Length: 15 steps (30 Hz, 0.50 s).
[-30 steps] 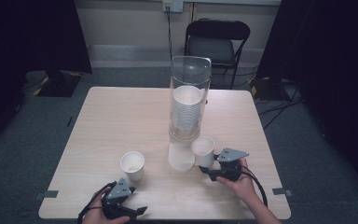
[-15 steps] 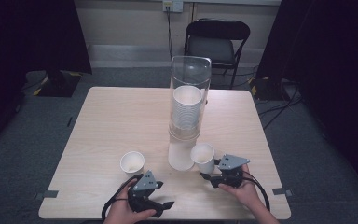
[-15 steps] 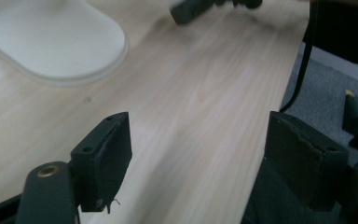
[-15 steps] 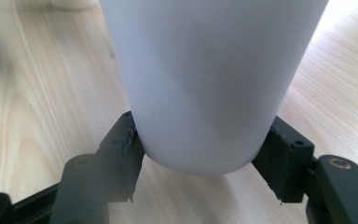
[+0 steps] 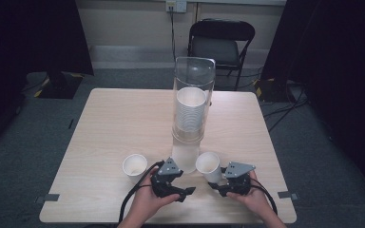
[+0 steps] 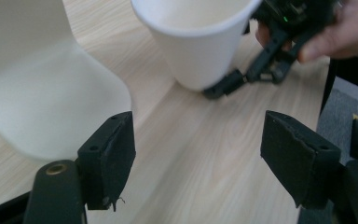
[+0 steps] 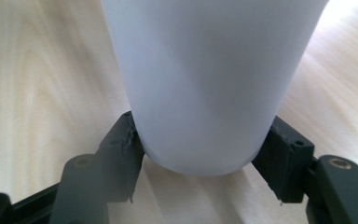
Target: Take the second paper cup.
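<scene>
Right claw [image 5: 216, 182] gripping paper cup [image 5: 208, 165], left claw [image 5: 183, 192] open, dispenser [image 5: 192, 114] between

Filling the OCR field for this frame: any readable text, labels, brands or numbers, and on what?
None readable. The paper cup in the right gripper is plain white, as is the cup on the table. The cup dispenser shows no label. The left gripper bears no legible marking.

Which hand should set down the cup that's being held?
The right one, probably. The right tool is already shut on the paper cup near its base, beside the cup dispenser. The left tool is open with nothing between its jaws, so it would have to take the cup first.
</scene>
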Motion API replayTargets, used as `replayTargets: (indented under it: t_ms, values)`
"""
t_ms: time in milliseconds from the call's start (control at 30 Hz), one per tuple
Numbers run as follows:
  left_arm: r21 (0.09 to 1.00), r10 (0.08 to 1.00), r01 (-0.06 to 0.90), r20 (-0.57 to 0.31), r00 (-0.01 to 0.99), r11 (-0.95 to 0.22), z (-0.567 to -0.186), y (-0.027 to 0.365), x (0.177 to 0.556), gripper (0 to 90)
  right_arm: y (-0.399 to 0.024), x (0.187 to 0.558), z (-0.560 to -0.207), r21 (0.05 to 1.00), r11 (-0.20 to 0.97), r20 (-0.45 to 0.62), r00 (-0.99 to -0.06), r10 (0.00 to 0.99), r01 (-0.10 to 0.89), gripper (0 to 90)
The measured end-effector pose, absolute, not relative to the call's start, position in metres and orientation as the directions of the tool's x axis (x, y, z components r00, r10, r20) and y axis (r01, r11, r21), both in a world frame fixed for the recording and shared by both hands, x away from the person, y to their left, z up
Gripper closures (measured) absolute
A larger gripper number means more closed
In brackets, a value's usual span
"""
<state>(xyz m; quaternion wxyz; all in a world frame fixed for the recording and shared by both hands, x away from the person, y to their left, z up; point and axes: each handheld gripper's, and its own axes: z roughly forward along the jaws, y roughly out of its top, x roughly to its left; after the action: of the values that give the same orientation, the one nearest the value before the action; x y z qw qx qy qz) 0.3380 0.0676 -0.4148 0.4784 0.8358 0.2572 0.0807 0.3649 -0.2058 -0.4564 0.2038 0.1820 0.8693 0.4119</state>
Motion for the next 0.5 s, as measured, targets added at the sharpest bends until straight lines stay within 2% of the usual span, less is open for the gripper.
replayTargets:
  t_ms: [333,400,500]
  values:
    - [0.867,0.478,0.304,-0.089,0.874,-0.394,-0.418,0.042,0.351,24.6,-0.197,0.362,-0.460,0.771,0.622,-0.171,-0.899,0.403,0.133,37.1]
    - [0.866,0.476,0.295,-0.077,0.876,-0.403,-0.418,0.039,0.351,29.1,-0.195,0.363,-0.460,0.770,0.623,-0.169,-0.897,0.407,0.138,36.6]
    - [0.869,0.481,0.285,-0.063,0.875,-0.405,-0.416,0.036,0.353,36.3,-0.195,0.363,-0.459,0.779,0.609,-0.157,-0.893,0.421,0.151,30.1]
